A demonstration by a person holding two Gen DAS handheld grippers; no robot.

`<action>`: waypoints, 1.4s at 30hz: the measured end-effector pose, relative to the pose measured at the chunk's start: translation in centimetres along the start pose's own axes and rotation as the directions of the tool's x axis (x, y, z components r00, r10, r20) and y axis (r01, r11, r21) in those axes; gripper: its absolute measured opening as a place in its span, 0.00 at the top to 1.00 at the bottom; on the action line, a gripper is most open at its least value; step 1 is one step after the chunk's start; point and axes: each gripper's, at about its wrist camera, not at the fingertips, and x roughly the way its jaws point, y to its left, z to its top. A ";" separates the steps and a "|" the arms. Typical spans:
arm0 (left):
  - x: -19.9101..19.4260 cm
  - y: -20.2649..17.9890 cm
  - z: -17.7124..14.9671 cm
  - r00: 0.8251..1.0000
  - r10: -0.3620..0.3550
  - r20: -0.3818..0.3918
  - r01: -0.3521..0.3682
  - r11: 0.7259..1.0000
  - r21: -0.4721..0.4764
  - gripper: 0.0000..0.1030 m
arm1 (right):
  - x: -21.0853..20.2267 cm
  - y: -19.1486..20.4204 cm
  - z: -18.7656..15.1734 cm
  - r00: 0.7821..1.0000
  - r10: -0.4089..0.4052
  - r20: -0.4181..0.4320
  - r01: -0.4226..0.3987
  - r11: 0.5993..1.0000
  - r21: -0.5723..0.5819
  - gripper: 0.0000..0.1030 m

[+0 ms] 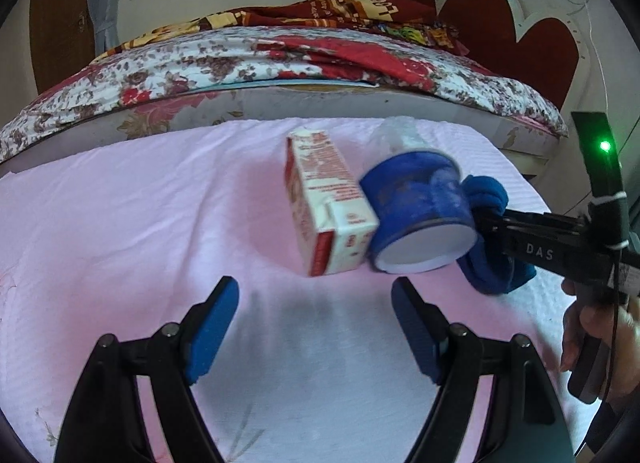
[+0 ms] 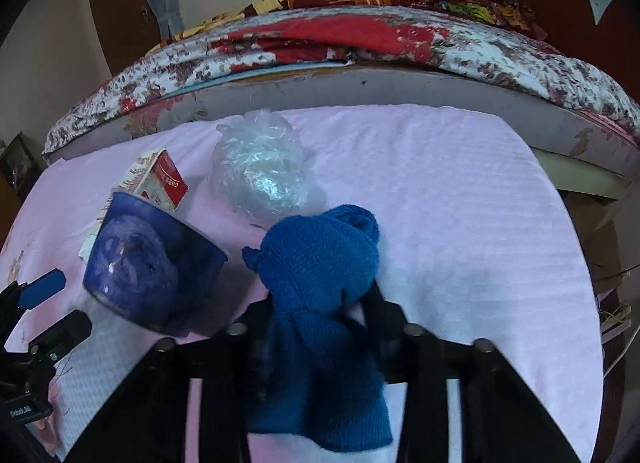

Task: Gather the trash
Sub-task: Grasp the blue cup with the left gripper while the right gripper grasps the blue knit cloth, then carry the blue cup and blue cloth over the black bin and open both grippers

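Left wrist view: left gripper (image 1: 316, 327) gaped empty, bottom centre; right gripper (image 2: 320, 303) clamped on blue knit cloth (image 2: 320, 263), centre frame.

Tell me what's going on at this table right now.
The right gripper is shut on a blue knit cloth above the pink tablecloth. The left gripper hangs open and empty. Ahead of it, a blue cup appears tipped against a red-and-white carton. A crumpled clear plastic bag lies behind.
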 end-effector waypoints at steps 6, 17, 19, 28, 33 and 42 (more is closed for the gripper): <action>-1.1 -3.1 0.0 0.999 -0.006 0.046 0.005 1.000 0.018 0.22 | -3.3 -1.6 -1.6 0.999 -0.027 0.046 0.027 1.000 -0.007 0.66; 0.8 -8.3 2.7 0.998 0.044 0.036 -0.047 0.995 0.083 0.19 | -6.0 -5.0 -3.9 0.997 -0.057 0.056 0.055 0.998 0.039 0.66; 1.9 -8.6 2.8 0.997 0.082 0.011 -0.082 0.992 0.097 0.19 | -6.0 -5.2 -4.2 0.997 -0.056 0.053 0.053 0.998 0.042 0.66; 1.7 -10.8 1.8 0.997 0.069 0.036 -0.074 0.980 0.184 0.31 | -6.3 -6.8 -5.2 0.997 -0.063 0.047 0.060 0.995 0.075 0.66; 2.6 -10.7 2.0 0.999 0.046 0.025 -0.050 0.985 0.167 0.16 | -6.4 -7.2 -5.5 0.997 -0.062 0.042 0.059 0.995 0.078 0.66; 4.9 -9.7 2.3 1.000 -0.010 -0.012 0.011 0.989 0.149 0.24 | -6.1 -8.0 -5.8 0.998 -0.064 0.028 0.062 0.995 0.082 0.66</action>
